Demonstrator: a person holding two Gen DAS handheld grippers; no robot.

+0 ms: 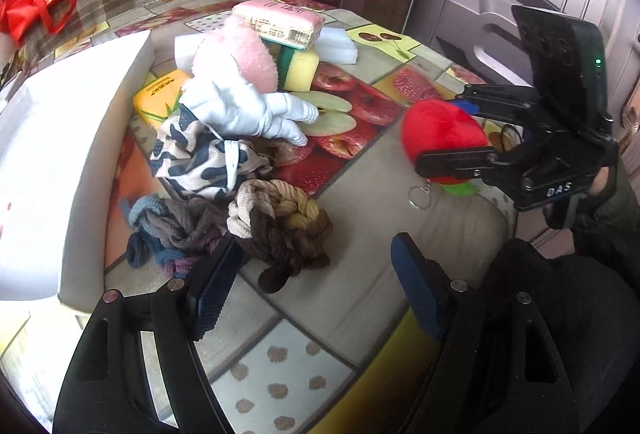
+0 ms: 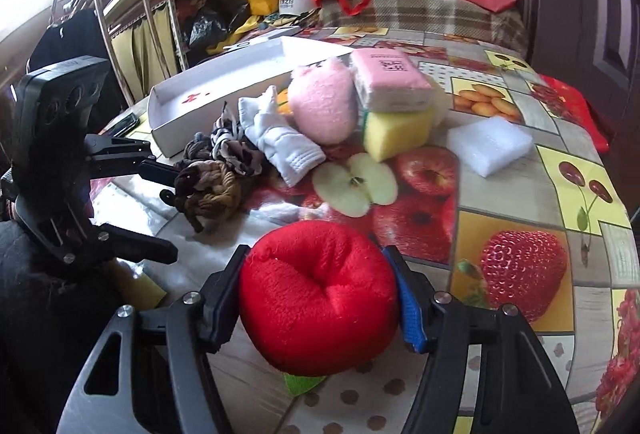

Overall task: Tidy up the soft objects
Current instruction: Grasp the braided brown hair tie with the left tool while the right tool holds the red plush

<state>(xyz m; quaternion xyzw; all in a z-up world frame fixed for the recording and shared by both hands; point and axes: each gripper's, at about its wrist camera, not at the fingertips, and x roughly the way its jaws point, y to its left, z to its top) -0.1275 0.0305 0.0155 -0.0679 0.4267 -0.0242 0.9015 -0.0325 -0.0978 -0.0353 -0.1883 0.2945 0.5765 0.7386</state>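
A lived-in home: fruit-print tablecloth (image 2: pixel 500 162), plaid sofa (image 2: pixel 420 16), cluttered shelves (image 2: pixel 160 6).

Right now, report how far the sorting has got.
Done: nothing; the white box looks empty. In hand: the right gripper squeezes the red plush apple. Left: brown yarn bundle at the open left gripper, white sock, pink plush, sponges.

Soft things heaped on my fruit-print table, one red plush apart

I see the red plush apple (image 2: pixel 320 298), dimpled, with a green leaf and key ring under it, lying near the edge; farther in, knotted brown and beige yarn (image 1: pixel 280 230), blue-grey yarn (image 1: pixel 168 234), a patterned cloth (image 1: pixel 200 158), white socks (image 1: pixel 248 110), a pink plush (image 2: pixel 324 106) and a yellow sponge (image 2: pixel 396 132) crowd together beside the white box (image 1: pixel 60 154)
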